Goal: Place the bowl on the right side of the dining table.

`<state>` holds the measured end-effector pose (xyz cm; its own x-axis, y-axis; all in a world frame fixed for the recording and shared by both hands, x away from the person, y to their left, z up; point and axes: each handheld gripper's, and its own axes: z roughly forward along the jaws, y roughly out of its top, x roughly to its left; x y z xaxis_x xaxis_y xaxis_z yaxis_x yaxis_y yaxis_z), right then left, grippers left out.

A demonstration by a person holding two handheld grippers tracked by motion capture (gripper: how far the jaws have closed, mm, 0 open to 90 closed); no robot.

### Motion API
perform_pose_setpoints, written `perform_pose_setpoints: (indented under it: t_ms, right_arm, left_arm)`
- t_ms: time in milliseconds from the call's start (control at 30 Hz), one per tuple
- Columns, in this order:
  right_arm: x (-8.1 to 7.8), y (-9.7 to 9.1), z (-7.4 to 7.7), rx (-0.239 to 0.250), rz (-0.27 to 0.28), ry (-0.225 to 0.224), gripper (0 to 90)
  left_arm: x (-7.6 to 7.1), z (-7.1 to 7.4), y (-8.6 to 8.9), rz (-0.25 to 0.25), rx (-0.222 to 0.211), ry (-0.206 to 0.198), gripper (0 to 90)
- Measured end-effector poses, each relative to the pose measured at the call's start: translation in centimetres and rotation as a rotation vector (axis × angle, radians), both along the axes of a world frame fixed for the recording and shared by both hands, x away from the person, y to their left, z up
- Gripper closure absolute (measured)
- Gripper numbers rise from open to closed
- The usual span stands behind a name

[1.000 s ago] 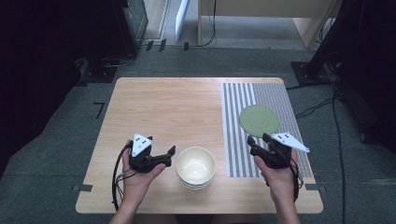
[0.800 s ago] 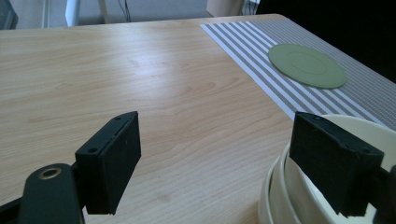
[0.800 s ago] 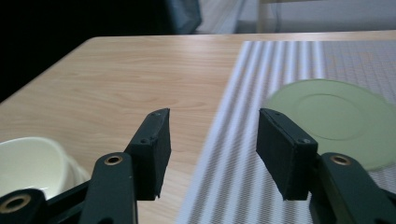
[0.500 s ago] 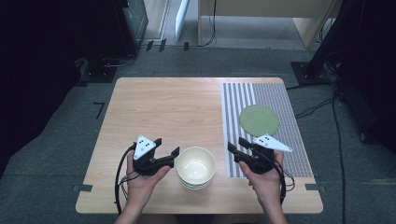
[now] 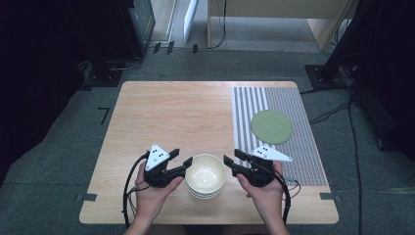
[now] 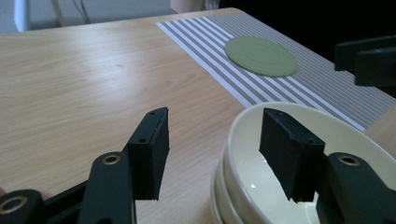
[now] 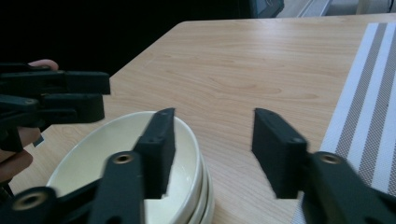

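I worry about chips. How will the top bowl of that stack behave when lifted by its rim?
The top bowl looks glazed, so probably stiff, slippery and chip-prone. It sits nested in the stack, so it may drag the bowl beneath it.

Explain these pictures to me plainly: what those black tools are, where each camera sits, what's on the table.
A person sits at a light wooden table and holds a black two-jawed tool in each hand: the left hand-held gripper and the right hand-held gripper. One camera looks down from above; one more rides on each tool, looking along its jaws. Between the tools stands a stack of cream ceramic bowls. Farther off, a round green plate lies on a grey striped placemat. Both pairs of jaws have just been closing around the stack's rim; nothing is gripped yet.
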<state>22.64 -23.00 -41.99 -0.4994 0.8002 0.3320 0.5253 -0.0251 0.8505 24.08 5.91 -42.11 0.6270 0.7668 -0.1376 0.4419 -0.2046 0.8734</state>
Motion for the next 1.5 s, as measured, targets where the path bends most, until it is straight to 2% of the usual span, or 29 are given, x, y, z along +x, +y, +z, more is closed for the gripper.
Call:
perform_pose_setpoints:
  t_ms: [100, 167, 267, 367, 433, 600, 733, 900, 1033, 1100, 1167, 1300, 1400, 1500]
  right_arm:
    - [0.0, 0.4, -0.2, 0.009, 0.021, 0.006, 53.7]
    - [-0.1, 1.1, -0.5, -0.026, 0.023, 0.006, 53.1]
    - [-0.1, 1.5, -0.8, -0.039, 0.025, 0.025, 49.2]
    - [-0.1, 2.0, -1.2, -0.075, 0.012, 0.038, 43.5]
    - [0.0, 2.3, -1.5, -0.084, 0.009, 0.054, 43.4]
    - [0.0, 2.6, -1.8, -0.097, 0.006, 0.068, 51.9]
    - [0.1, 2.8, -2.0, -0.108, -0.013, 0.088, 57.2]
    - [0.3, 3.0, -2.2, -0.107, -0.021, 0.111, 63.0]
    - [0.3, 3.3, -2.4, -0.122, -0.019, 0.110, 65.8]
    - [0.3, 3.5, -2.5, -0.124, -0.019, 0.112, 67.0]
    - [0.3, 3.8, -2.8, -0.136, -0.010, 0.114, 70.7]
    - [0.1, 4.2, -3.0, -0.159, -0.026, 0.089, 78.9]
    - [0.0, 4.0, -3.0, -0.136, -0.031, 0.060, 84.5]
    - [-0.2, 4.0, -3.0, -0.145, -0.036, 0.036, 84.7]
  left_arm:
    - [0.0, -0.4, -0.5, -0.011, 0.028, 0.022, 45.4]
    - [0.0, -0.6, -0.8, -0.008, 0.059, 0.023, 47.9]
    - [-0.1, -0.8, -1.2, -0.001, 0.092, 0.015, 51.0]
    - [-0.1, -1.0, -1.5, -0.024, 0.100, 0.033, 56.2]
    - [-0.1, -1.2, -1.7, -0.035, 0.115, 0.042, 58.2]
    - [0.0, -1.5, -2.0, -0.060, 0.142, 0.068, 67.7]
    - [0.2, -1.7, -2.3, -0.054, 0.169, 0.070, 74.7]
    - [0.3, -1.6, -3.0, -0.037, 0.221, 0.041, 80.5]
    - [0.4, -1.7, -3.0, -0.044, 0.219, 0.025, 82.6]
    - [0.3, -1.8, -3.1, -0.045, 0.230, 0.005, 82.5]
    - [0.2, -1.8, -3.0, -0.048, 0.221, -0.022, 82.8]
    - [0.0, -1.6, -3.1, -0.050, 0.218, -0.052, 83.2]
    - [-0.3, -1.6, -3.1, -0.047, 0.215, -0.091, 83.5]
    - [-0.4, -1.5, -3.2, -0.046, 0.225, -0.118, 83.7]
